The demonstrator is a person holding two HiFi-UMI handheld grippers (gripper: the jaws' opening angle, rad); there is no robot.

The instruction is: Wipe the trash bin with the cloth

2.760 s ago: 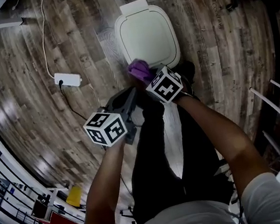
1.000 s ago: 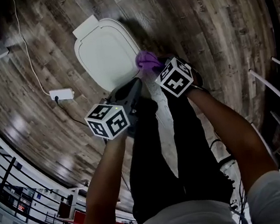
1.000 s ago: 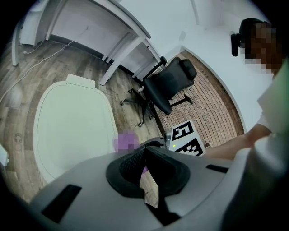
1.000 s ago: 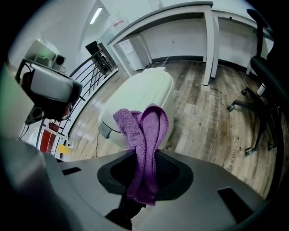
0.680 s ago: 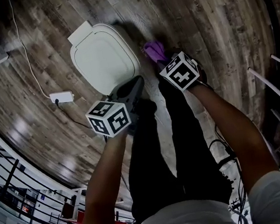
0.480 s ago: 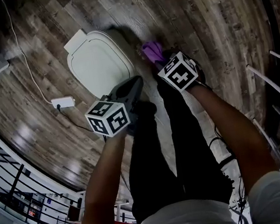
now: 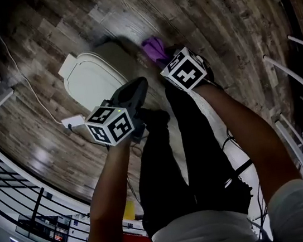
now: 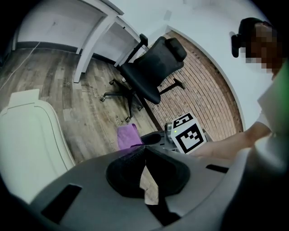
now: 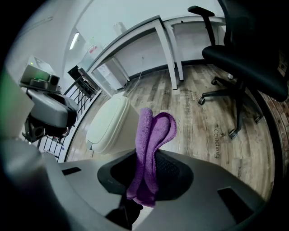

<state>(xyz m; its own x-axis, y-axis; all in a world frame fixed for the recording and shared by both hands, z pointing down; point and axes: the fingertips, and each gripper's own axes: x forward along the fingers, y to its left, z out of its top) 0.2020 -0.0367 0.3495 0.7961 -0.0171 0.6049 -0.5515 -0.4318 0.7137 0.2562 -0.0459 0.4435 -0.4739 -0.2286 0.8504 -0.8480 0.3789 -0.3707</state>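
The trash bin (image 7: 85,83) was partly covered by the left gripper (image 7: 136,86) in the head view. The cloth (image 7: 154,47) was half hidden behind the right gripper (image 7: 166,60) there.

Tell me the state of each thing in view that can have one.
trash bin: upright, lid closed.
cloth: folded, held clear of the trash bin.
right gripper: shut on the cloth.
left gripper: shut, empty.
office chair: upright.
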